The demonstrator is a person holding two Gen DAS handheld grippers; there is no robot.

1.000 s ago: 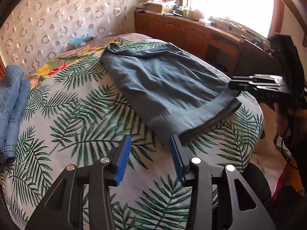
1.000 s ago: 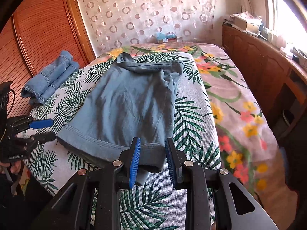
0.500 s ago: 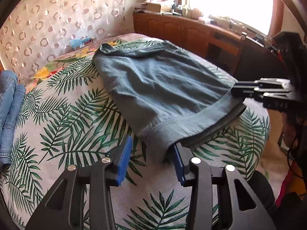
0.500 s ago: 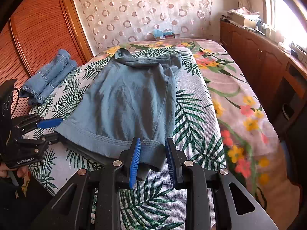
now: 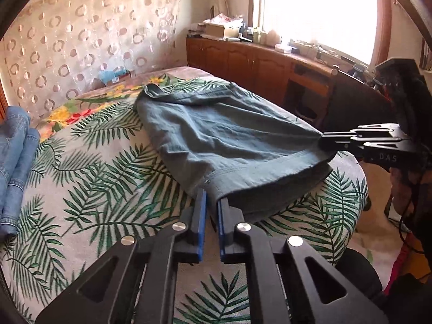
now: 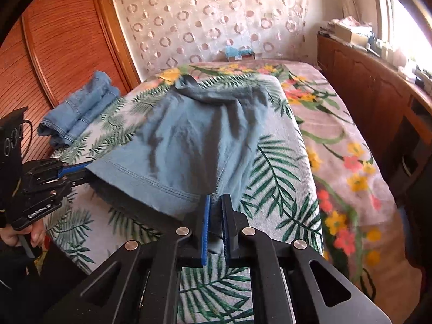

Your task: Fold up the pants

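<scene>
The bed with its palm-leaf printed cover (image 5: pixel 89 178) fills my view, and the grey-blue cotton pants (image 5: pixel 224 137) lie across it from 12 o'clock down toward me, the hem end lifted a little off the cover. At 9 o'clock a stack of folded light-blue denim jeans (image 6: pixel 78 113) rests near the bed's edge, well apart from the pants. My left gripper (image 5: pixel 212 202) has its blue pads pressed onto the hem corner at 6 o'clock, and my right gripper (image 6: pixel 216 202) pinches the opposite hem corner.
</scene>
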